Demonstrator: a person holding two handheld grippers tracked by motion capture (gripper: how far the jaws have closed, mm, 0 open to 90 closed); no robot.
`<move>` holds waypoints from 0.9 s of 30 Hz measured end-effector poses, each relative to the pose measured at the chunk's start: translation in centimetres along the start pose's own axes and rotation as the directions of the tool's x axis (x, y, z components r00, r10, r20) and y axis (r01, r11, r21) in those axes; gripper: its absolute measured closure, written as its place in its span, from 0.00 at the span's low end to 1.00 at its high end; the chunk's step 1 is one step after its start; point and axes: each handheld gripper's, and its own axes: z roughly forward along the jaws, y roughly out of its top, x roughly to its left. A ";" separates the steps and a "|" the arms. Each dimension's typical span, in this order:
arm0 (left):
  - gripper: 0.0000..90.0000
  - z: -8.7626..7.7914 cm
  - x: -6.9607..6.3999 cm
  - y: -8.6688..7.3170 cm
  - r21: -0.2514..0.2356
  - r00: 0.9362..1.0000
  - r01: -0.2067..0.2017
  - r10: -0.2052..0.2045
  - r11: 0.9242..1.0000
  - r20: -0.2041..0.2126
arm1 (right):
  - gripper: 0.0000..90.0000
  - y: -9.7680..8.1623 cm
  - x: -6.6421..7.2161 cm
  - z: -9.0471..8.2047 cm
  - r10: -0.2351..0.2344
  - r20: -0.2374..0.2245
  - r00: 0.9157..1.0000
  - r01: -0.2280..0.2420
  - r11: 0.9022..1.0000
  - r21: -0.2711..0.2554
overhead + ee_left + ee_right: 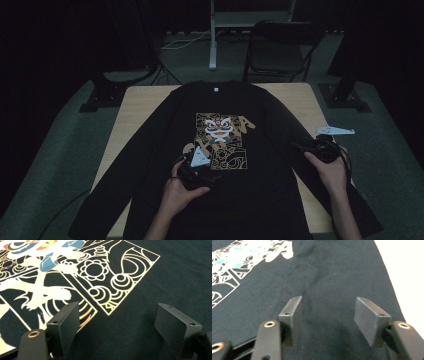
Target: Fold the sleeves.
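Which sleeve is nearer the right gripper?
The sleeve on the picture's right: the right gripper hovers at it, while the other sleeve lies across the printed chest.

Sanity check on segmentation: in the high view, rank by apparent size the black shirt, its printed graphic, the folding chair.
1. black shirt
2. folding chair, though it stands farther from the camera
3. printed graphic

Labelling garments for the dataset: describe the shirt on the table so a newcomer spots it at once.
On the pale wooden table lies one garment, spread flat with the collar at the far edge and long sleeves angled down past both sides. It is the black shirt; its gold and white lion-face print on the chest sets it apart.
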 end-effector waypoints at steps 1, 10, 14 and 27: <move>0.25 0.0 0.0 0.0 0.001 1.000 0.000 0.000 1.000 0.000 | 0.46 0.0 -0.1 0.0 0.004 0.005 1.000 -0.004 1.000 0.001; 0.25 0.0 0.0 0.0 0.000 1.000 0.000 0.000 1.000 0.000 | 0.49 -0.2 -0.9 0.4 0.017 0.061 0.998 -0.019 0.999 0.030; 0.25 0.0 0.0 0.0 0.000 1.000 0.000 0.000 1.000 0.000 | 0.49 -0.2 -1.3 0.8 0.021 0.088 0.996 -0.025 0.999 0.037; 0.25 0.0 0.0 0.0 0.001 1.000 -0.001 0.001 1.000 0.000 | 0.48 -0.2 -2.2 1.2 0.004 0.150 0.989 -0.013 0.998 0.062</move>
